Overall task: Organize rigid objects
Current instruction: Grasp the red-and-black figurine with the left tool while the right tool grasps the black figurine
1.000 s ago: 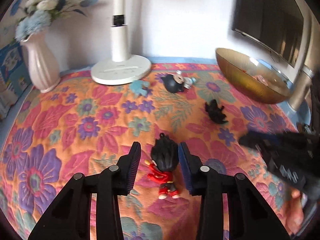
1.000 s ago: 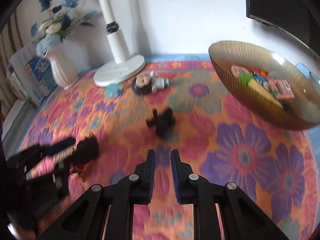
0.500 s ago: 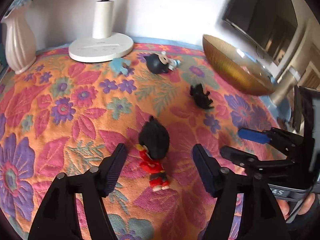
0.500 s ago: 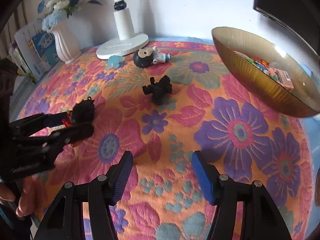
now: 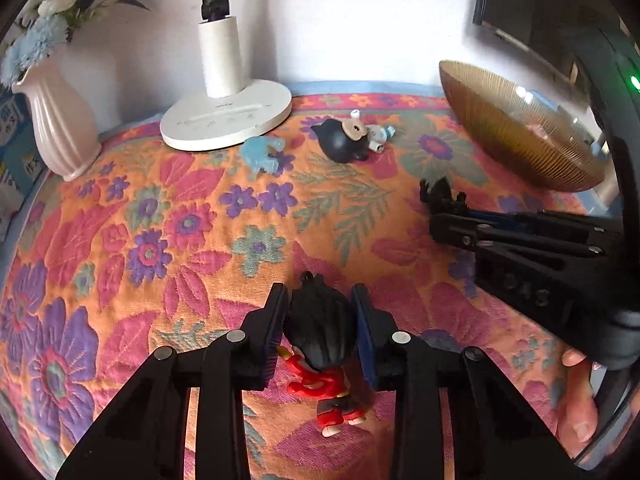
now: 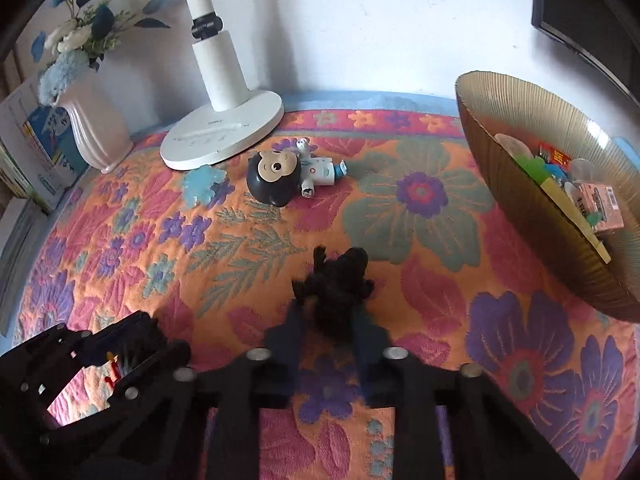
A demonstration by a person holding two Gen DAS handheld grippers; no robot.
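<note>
Black-haired figurine (image 5: 320, 330) between the left gripper's (image 5: 320, 330) jaws, touching both.

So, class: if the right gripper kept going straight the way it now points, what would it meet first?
The right gripper would first meet the small black figure, already between its blurred fingertips; contact is unclear.

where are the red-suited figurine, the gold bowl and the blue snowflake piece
red-suited figurine (image 5: 320, 340), left wrist view, black hair
gold bowl (image 6: 532, 216), right wrist view, ribbed outer wall
blue snowflake piece (image 6: 202, 182), right wrist view, centre

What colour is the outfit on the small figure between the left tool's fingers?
Red, under black hair, on the figure; the left wrist view shows it best.
</note>
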